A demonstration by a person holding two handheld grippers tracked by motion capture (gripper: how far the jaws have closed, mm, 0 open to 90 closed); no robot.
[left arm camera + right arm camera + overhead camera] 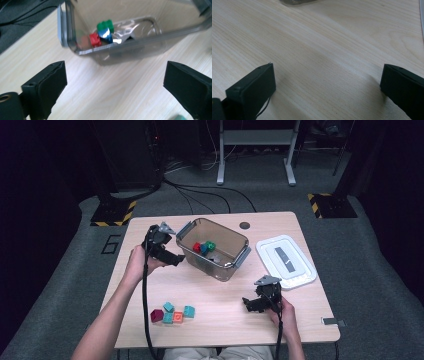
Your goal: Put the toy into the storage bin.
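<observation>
Pale wood tabletop sits on grey carpet, with dark stands and cables behind. On it I have a clear plastic bin up the middle, its white lid lying apart to the right, and a cluster of small blocks near my front edge.

My left gripper hangs just beside the bin's left wall, jaws spread wide with nothing between them; in the left gripper view I look past them at the bin's corner, where a red block, a blue block and a green block lie together on the floor of it. My right gripper rests low over bare wood near the front right, jaws likewise apart and empty.

I judge this to be the gap between drops: three blocks are in, several wait outside. The next move calls for bringing the left gripper back down to the cluster and lining its jaws over one block without nudging its touching neighbours.

Open wood between bin and cluster gives a free path. The bin's rim and side latch are what to steer around, and the cluster lies near the front edge.
</observation>
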